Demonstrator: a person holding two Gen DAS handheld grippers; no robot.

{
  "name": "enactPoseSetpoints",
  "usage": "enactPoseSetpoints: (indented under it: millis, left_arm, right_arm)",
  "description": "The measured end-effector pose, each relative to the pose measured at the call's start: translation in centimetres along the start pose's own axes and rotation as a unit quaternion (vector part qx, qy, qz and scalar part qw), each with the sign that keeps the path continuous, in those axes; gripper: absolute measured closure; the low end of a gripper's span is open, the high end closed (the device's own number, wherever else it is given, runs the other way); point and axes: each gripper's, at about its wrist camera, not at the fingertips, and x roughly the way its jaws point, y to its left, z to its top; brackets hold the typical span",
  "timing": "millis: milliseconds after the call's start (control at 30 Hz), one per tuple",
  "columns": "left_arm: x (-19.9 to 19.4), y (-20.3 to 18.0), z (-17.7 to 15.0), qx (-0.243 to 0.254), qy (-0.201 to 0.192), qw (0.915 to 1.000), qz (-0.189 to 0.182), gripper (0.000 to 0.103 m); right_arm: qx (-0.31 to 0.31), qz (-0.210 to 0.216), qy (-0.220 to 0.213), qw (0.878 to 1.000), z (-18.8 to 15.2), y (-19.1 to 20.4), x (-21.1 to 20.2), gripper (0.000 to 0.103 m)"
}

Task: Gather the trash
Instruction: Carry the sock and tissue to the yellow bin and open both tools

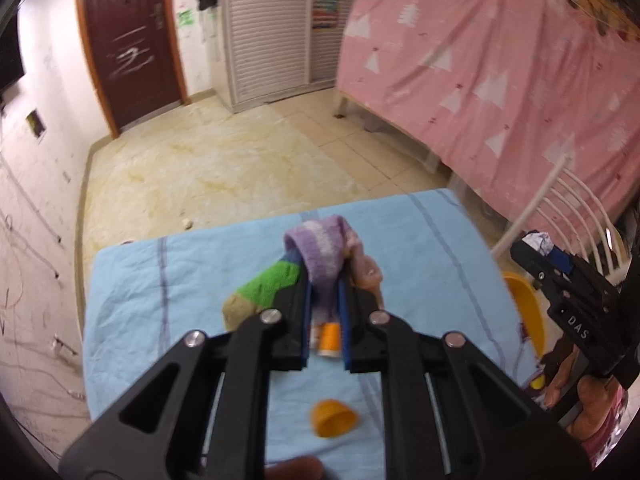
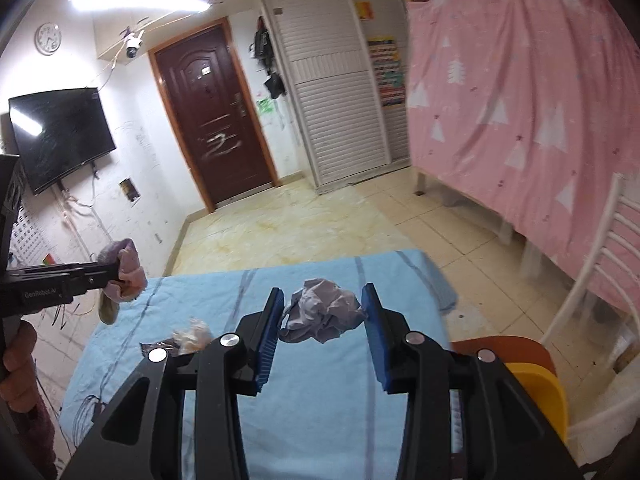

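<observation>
Pinching a striped sock (image 1: 320, 248) between nearly closed jaws, the left gripper (image 1: 325, 284) holds it above the blue-covered table (image 1: 160, 300). Right gripper (image 2: 322, 312) spread wide, holding nothing, with crumpled paper (image 2: 322, 316) lying on the table between its fingertips. Orange cap (image 1: 334, 418) near, below left gripper.
</observation>
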Motion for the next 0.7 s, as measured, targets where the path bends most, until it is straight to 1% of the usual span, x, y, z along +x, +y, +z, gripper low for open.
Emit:
enactPoseSetpoints:
  millis: [133,267,300,333,367,400,567,700]
  left_arm:
    - [0.4,-4.0,0.2,0.025,0.002,0.9997,-0.009,0.093]
    - [1.0,-7.6,0.2,0.045,0.012,0.9987,-0.018,0.093]
    - [1.2,-8.8,0.2,0.051,0.016,0.9983,-0.023,0.093]
    - [1.2,-9.5,0.1,0.055,0.020,0.9978,-0.032,0.093]
    - [1.4,-10.6,0.0,0.057,0.032,0.9965,-0.052,0.093]
    - [1.3,-11.1,-0.1,0.060,0.038,0.9956,-0.062,0.093]
    - [1.5,-16.2,-0.3,0.094,0.043,0.9906,-0.089,0.093]
    - [2.7,-19.7,-0.6,0.111,0.054,0.9868,-0.105,0.093]
  right_arm:
    - [0.028,-0.025,-0.011,0.999,-1.1,-4.7,-2.6,0.069]
    - [0.047,-0.049,-0.018,0.998,-2.4,-8.3,-4.3,0.069]
    - [0.047,-0.056,-0.018,0.997,-2.8,-9.1,-4.6,0.069]
    - [0.044,-0.074,-0.018,0.996,-3.4,-10.0,-4.9,0.069]
    - [0.041,-0.088,-0.017,0.995,-3.8,-10.4,-5.0,0.069]
    - [0.039,-0.098,-0.015,0.994,-4.3,-10.9,-5.0,0.069]
    - [0.057,-0.121,0.003,0.991,-6.8,-14.4,-5.0,0.069]
    - [0.073,-0.123,0.011,0.990,-8.4,-16.5,-5.0,0.069]
